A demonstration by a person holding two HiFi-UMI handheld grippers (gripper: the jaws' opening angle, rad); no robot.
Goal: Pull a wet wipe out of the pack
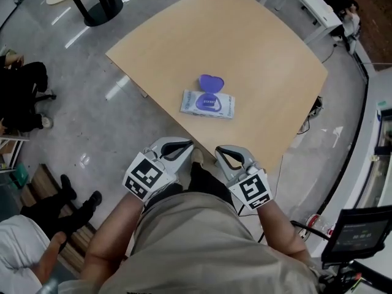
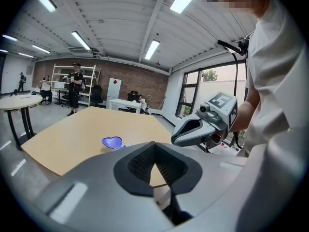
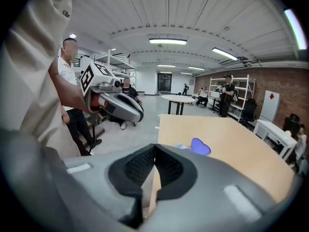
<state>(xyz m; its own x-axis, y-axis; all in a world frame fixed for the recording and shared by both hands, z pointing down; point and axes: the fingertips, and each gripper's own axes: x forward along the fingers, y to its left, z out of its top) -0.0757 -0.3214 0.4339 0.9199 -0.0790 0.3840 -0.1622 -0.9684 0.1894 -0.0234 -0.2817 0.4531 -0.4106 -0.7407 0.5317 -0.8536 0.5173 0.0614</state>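
Big tan table [image 1: 257, 60] across the top of the head view, on a grey floor [image 1: 92, 115]. By its near edge, close to the person's body, the left gripper [image 1: 185, 144] and the right gripper [image 1: 220, 150], side by side. Both with jaws shut tight, tips together, nothing held between them. Well apart from both, near the middle of the table, the wet wipe pack [image 1: 208, 105], lying flat. At its far side the purple heart-shaped lid [image 1: 211, 83], flipped up and open. Under the lid a small oval opening, maybe with a bit of white wipe showing, too small to tell for sure
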